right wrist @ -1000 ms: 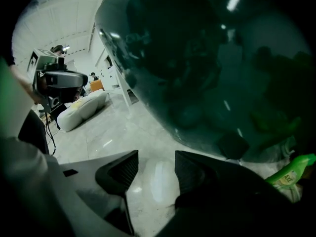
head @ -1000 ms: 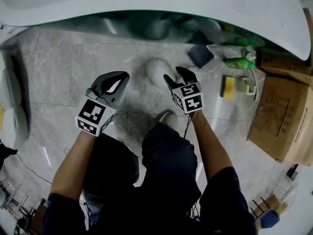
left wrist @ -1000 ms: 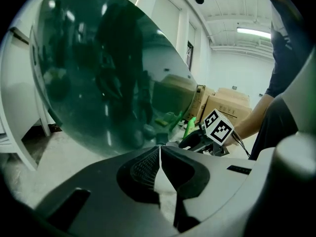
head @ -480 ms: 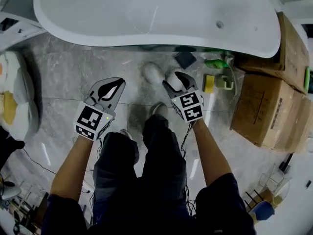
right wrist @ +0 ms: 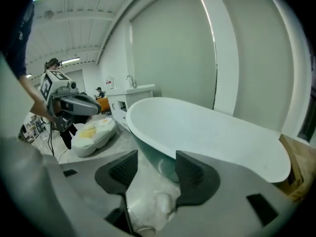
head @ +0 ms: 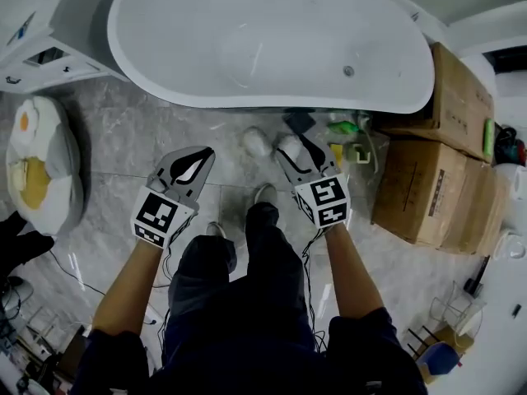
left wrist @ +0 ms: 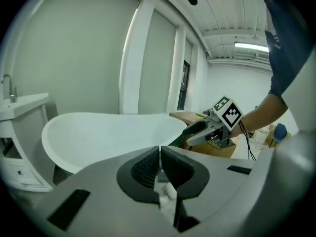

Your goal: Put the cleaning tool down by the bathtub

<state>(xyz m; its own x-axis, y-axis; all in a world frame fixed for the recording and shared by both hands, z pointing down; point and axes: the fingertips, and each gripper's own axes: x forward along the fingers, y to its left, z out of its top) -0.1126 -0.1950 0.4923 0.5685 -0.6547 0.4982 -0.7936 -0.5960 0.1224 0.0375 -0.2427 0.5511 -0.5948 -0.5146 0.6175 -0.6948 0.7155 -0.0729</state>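
Jaws of the left gripper (head: 201,155) sit pressed together on nothing; the right gripper (head: 290,149) has jaws spread, empty; both hang over the floor (head: 107,179) beside the bathtub (head: 272,103)

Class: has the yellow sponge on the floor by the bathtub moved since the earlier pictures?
No. The yellow sponge still lies beside the green bottle, by the bathtub and left of the cardboard box. Only the camera has risen.
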